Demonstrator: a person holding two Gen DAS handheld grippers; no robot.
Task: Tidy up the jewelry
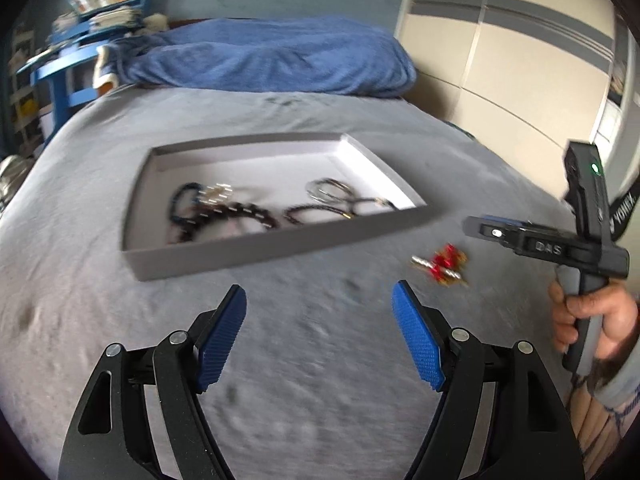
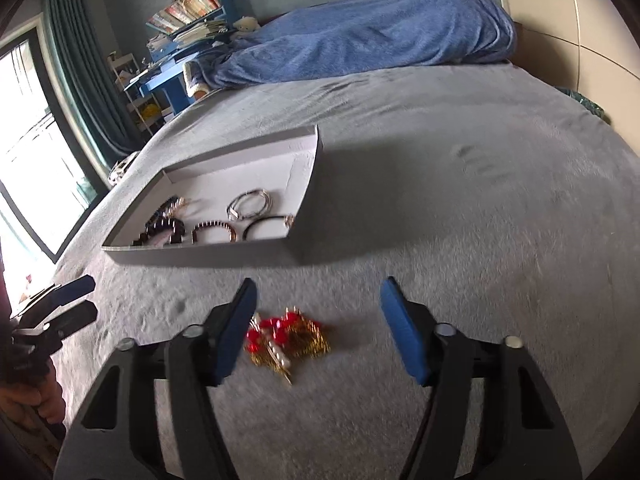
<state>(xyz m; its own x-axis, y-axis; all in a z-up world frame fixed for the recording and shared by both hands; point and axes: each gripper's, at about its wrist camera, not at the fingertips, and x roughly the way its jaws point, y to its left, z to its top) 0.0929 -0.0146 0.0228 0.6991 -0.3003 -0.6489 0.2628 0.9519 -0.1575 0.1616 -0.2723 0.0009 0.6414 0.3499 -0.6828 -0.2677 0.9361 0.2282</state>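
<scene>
Left wrist view. Left gripper hangs over bare grey bedspread, jaws well apart, nothing between the blue pads. Shallow grey box lid used as a tray lies on the bed beyond the gripper, slightly left. Inside, toward the near wall: dark beaded bracelets at left, a set of thin metal bangles at right, a dark cord loop just nearer than the bangles. Red-and-gold jewelry piece lies loose on the bedspread, outside the tray, just off its near right corner. Right gripper comes in from the right edge, held by a hand on its grey grip; its tips are above the bed, near the red piece. From this side its jaw gap is not readable. Blue blanket heaped at the far end of the bed.

Right wrist view. Right gripper is low over the bedspread, jaws apart, pads not pressing on anything. Red-and-gold jewelry piece lies between the fingers, close beside the left pad; contact cannot be told. Tray sits farther off and to the left, bracelets and bangles inside. Left gripper shows at the left edge, tips apart, over the bed near the tray's near left corner.
</scene>
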